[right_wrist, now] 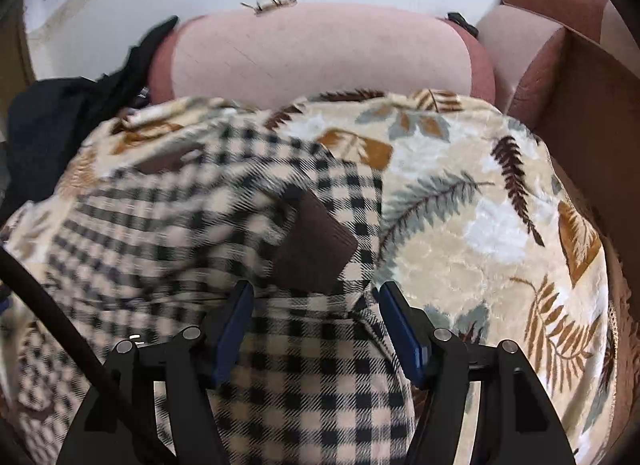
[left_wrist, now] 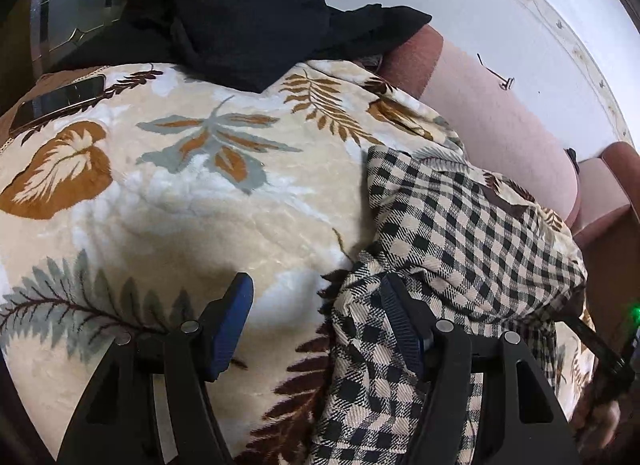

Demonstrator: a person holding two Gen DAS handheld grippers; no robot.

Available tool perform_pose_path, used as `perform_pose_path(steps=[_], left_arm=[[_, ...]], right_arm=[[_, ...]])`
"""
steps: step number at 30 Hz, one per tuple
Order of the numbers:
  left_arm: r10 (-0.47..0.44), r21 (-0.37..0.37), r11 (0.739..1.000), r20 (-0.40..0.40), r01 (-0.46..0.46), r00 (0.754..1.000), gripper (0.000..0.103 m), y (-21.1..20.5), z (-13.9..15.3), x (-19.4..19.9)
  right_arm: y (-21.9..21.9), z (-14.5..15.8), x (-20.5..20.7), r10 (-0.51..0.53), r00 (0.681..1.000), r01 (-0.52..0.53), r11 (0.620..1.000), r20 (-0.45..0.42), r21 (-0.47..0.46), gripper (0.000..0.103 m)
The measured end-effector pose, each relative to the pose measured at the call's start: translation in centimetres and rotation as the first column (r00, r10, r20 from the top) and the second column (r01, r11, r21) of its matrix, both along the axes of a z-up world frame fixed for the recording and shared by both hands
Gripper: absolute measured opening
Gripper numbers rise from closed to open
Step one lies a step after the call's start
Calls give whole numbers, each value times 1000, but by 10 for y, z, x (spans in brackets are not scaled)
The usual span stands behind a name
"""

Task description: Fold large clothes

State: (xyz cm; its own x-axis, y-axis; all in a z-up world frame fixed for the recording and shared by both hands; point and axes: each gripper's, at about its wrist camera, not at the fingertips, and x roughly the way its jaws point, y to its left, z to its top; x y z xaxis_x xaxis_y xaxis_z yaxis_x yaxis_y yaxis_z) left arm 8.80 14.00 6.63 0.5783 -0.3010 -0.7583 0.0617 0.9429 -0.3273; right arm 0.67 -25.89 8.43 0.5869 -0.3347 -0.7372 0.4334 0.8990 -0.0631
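Left wrist cam: left gripper point(left_wrist: 316, 329) gapes wide, nothing pinched, at the checked shirt point(left_wrist: 452, 233) bunched on the leaf blanket point(left_wrist: 180, 193). It could easily snag blanket too.

Right wrist cam: right gripper point(right_wrist: 316, 329) hangs released over the shirt; a single-layer pinch would skew the fold.

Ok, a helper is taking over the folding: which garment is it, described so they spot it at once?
On the sofa's leaf-print blanket lies the checked garment, crumpled. It alone has black-and-cream checks and a brown patch; the black clothes behind are plain.
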Motion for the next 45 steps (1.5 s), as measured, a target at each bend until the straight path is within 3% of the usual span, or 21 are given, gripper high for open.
perform_pose_path(steps=[3,4,5,6,9,11,12,14,17,19,20,22,25,27,29,31,34,35,37,41,45], left_arm=[[-13,5,1000,-6,13,1000,65,-4,-2,0],[-17,9,1000,-8,17,1000,65,-6,-3,0],[-20,14,1000,-9,21,1000,65,-6,-4,0],[-24,20,1000,-12,24,1000,65,-7,-5,1],[-33,14,999,-27,34,999,65,-9,-7,2],[-38,-17,999,-40,38,998,65,-8,-7,4],[-39,-31,999,-45,37,998,65,-7,-7,5],[-39,-58,998,-56,36,998,66,-7,-7,6],[-41,-48,998,-63,38,997,66,-8,-9,6],[-39,-26,999,-55,37,998,66,-9,-9,4],[-36,-13,999,-49,36,998,66,-10,-9,3],[-33,4,999,-36,33,999,66,-10,-7,2],[-32,27,999,-24,32,999,66,-13,-5,0],[-39,38,998,-28,40,999,66,-17,-7,1],[-49,58,997,-31,50,998,66,-22,-9,1],[-59,98,993,-17,61,998,66,-27,-9,-2],[-67,141,988,14,64,998,66,-32,-5,-7],[-68,148,987,24,64,997,66,-32,-4,-8],[-69,154,986,30,63,997,66,-32,-2,-8],[-56,136,989,15,54,998,66,-28,-3,-5],[-40,117,992,7,39,999,66,-23,-3,-2]], right_arm=[[-2,-9,21,19,1000,-19,1000,9,-3,70],[-2,-10,27,30,1000,-30,999,4,15,60],[-1,-11,34,55,998,-54,996,-11,64,24],[-1,-9,39,75,997,-71,991,-30,115,6],[4,16,36,119,993,-110,959,-19,261,4],[4,45,25,162,986,-159,888,30,431,4],[3,56,19,170,984,-175,864,53,472,4],[-5,74,9,176,979,-204,820,104,534,4],[-29,60,7,133,990,-133,818,42,560,4],[-53,27,13,59,993,-1,861,-99,508,4],[-62,13,12,-17,984,89,909,-178,407,6],[-72,1,6,-123,963,184,950,-240,251,10],[-66,17,-15,-141,988,155,950,-70,273,10],[-42,34,-19,-96,994,85,975,45,205,17],[-10,42,-13,-7,997,-1,996,80,94,47],[21,40,1,105,992,-107,993,66,39,56],[61,25,28,194,981,-194,981,-2,23,53],[73,17,40,223,975,-222,973,-10,62,40],[86,2,59,252,967,-248,964,-35,91,29],[110,-22,101,262,962,-263,965,-83,-7,29],[101,-54,136,245,943,-244,969,-226,32,31]])
